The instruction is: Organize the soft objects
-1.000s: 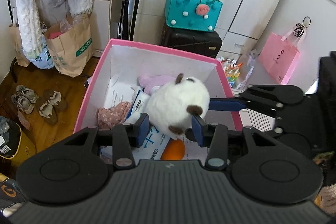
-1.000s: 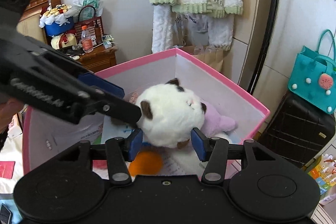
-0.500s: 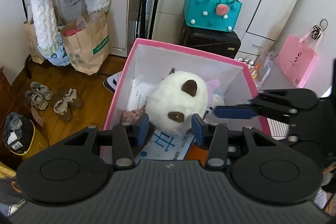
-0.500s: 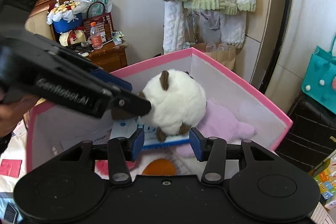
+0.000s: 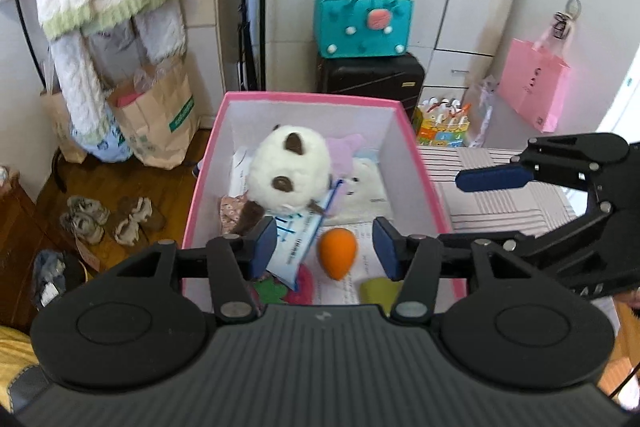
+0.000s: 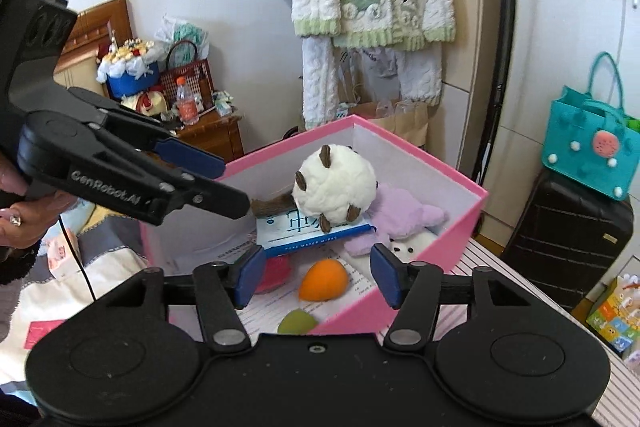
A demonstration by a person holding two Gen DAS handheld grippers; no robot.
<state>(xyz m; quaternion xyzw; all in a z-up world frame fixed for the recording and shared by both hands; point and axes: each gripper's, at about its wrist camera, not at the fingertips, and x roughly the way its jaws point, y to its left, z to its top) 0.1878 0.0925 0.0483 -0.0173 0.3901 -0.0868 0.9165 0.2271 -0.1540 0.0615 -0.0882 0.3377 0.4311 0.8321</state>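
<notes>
A round white plush cat with brown ears and paws (image 5: 290, 169) lies in the pink box (image 5: 428, 183) on a blue-and-white wipes pack (image 5: 298, 235); it also shows in the right wrist view (image 6: 334, 185). My left gripper (image 5: 325, 251) is open and empty above the box's near end. My right gripper (image 6: 318, 277) is open and empty over the box (image 6: 460, 183). A lilac plush (image 6: 404, 211), a white plush (image 6: 408, 247) and an orange egg-shaped sponge (image 6: 322, 281) lie in the box too.
A black suitcase (image 5: 370, 79) with a teal bag (image 5: 362, 17) stands behind the box. Paper bags (image 5: 158, 115) and shoes (image 5: 112, 219) are on the wooden floor at left. A pink bag (image 5: 534, 89) hangs at right. A striped surface (image 5: 496, 195) lies beside the box.
Both grippers have let go of the white plush cat, opened wide and pulled back up and away. The cat now rests in the box on the wipes pack.
</notes>
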